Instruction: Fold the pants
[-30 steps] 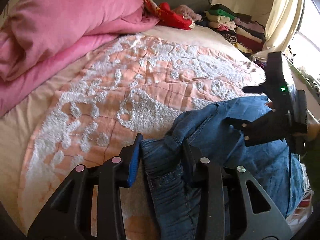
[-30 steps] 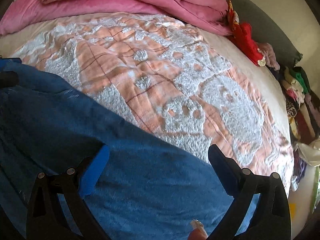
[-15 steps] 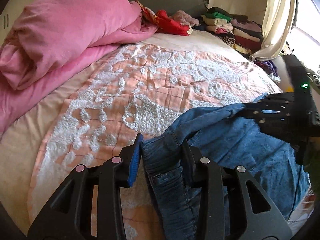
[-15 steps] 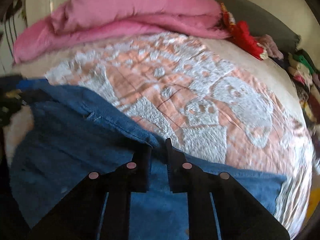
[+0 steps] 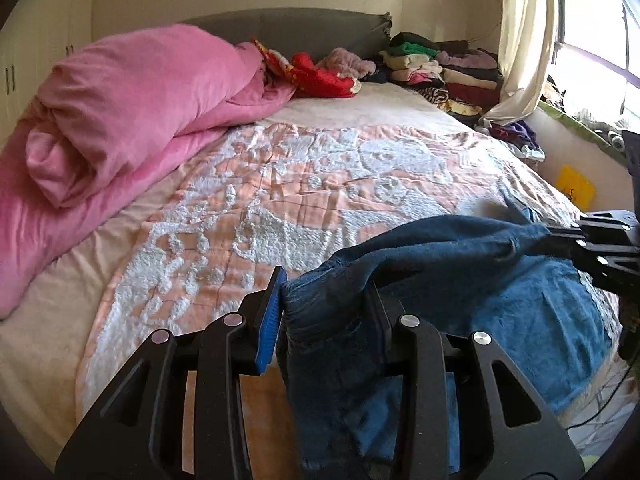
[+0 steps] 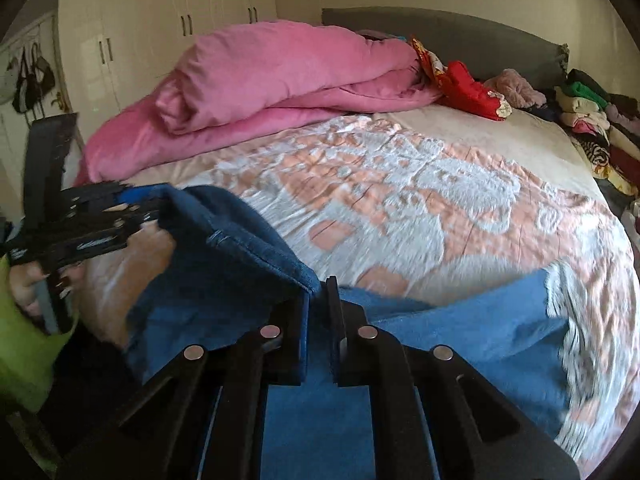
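While both grippers pinch the jeans (image 5: 460,256) and hold one edge up off the bed (image 5: 320,184), no fold shows — left gripper (image 5: 324,312) bites a thick bunch, right gripper (image 6: 318,312) a thin edge; all folding remains.

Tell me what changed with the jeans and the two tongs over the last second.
The right tongs, open over the blue denim jeans a second ago, closed on their edge and lifted it. Both tongs rose, so the denim now hangs stretched between them above the peach and white quilt. The left tongs kept their grip on the jeans throughout.
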{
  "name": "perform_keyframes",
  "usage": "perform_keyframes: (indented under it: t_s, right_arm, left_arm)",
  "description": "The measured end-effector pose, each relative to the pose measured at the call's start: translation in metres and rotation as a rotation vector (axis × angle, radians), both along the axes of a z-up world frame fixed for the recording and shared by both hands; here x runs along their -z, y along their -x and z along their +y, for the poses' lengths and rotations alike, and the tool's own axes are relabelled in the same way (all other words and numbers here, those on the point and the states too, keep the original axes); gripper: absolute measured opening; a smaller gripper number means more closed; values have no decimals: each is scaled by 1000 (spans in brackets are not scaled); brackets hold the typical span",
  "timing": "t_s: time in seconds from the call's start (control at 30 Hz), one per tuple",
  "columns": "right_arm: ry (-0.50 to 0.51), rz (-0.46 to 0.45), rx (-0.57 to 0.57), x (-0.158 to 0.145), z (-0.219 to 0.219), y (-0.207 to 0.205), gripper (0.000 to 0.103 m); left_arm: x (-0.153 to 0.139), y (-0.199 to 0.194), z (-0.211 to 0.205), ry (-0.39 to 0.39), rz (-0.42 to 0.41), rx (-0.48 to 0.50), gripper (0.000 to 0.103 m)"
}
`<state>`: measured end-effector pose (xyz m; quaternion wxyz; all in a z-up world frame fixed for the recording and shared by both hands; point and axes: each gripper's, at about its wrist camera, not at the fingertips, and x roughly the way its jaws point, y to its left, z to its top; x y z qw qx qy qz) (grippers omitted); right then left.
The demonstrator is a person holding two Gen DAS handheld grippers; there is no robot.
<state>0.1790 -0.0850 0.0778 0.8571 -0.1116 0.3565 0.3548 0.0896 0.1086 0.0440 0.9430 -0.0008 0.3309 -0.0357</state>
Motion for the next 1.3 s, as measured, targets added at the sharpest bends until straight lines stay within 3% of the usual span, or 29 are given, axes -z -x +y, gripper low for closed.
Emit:
perform_keyframes:
  t_s: [0.23,0.5,0.63,0.87,1.03,1.3]
  right_arm:
    - [5,51,-41,16,-10,63,7]
    - [37,114,-118,45,1,109,7]
    - [52,148,-128,60,6,118,7]
    - [104,123,-167,67,15,130,7]
    - [114,136,-173,72,18,130,7]
    - [121,151,-197,80,22,130,9]
  left_arm:
    - [5,40,-10,-16,9,14,28]
    - [27,66,-6,-21,82,-21,29]
    - [41,75,-2,-15,127,-36,31]
    - [50,88,1,-19,172,-56,35]
    - [49,103,6,-9,197,-74,47]
    - [16,118,6,67,113,-68,46]
